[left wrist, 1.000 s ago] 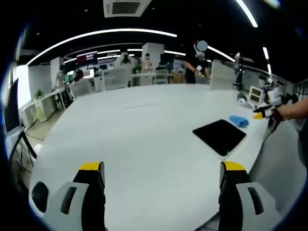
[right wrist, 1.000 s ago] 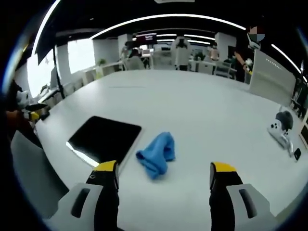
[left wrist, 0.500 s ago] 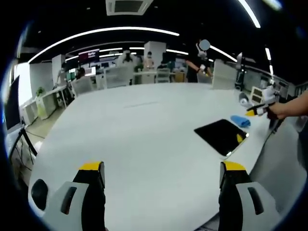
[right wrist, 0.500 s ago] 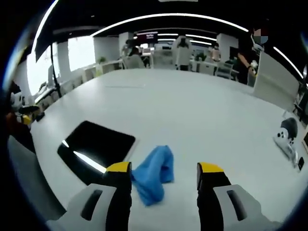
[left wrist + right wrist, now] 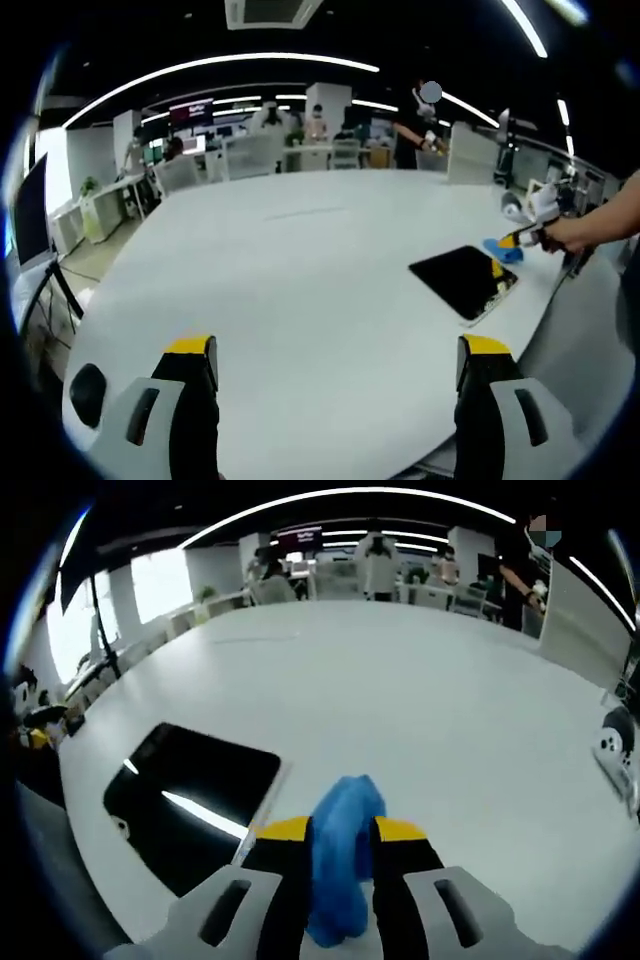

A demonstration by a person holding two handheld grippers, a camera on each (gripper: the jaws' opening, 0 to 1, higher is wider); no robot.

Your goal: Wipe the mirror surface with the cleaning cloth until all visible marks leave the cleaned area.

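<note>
In the right gripper view the blue cleaning cloth (image 5: 343,845) is bunched between my right gripper's (image 5: 343,830) yellow-tipped jaws, which have shut on it. The dark mirror (image 5: 195,800) lies flat on the white table (image 5: 420,690) just left of the cloth, reflecting a ceiling light. In the left gripper view my left gripper (image 5: 335,350) hovers open over bare table, far from the mirror (image 5: 462,280). There the right gripper (image 5: 525,225), held by a hand, sits on the blue cloth (image 5: 498,249) at the mirror's far corner.
A white device (image 5: 615,750) lies at the table's right edge. Desks, chairs and several people (image 5: 415,130) stand in the office beyond the table. A tripod (image 5: 50,290) stands left of the table.
My right gripper has come down over the cloth and shut on it; its jaws were wide apart before. The left gripper has hardly moved.
</note>
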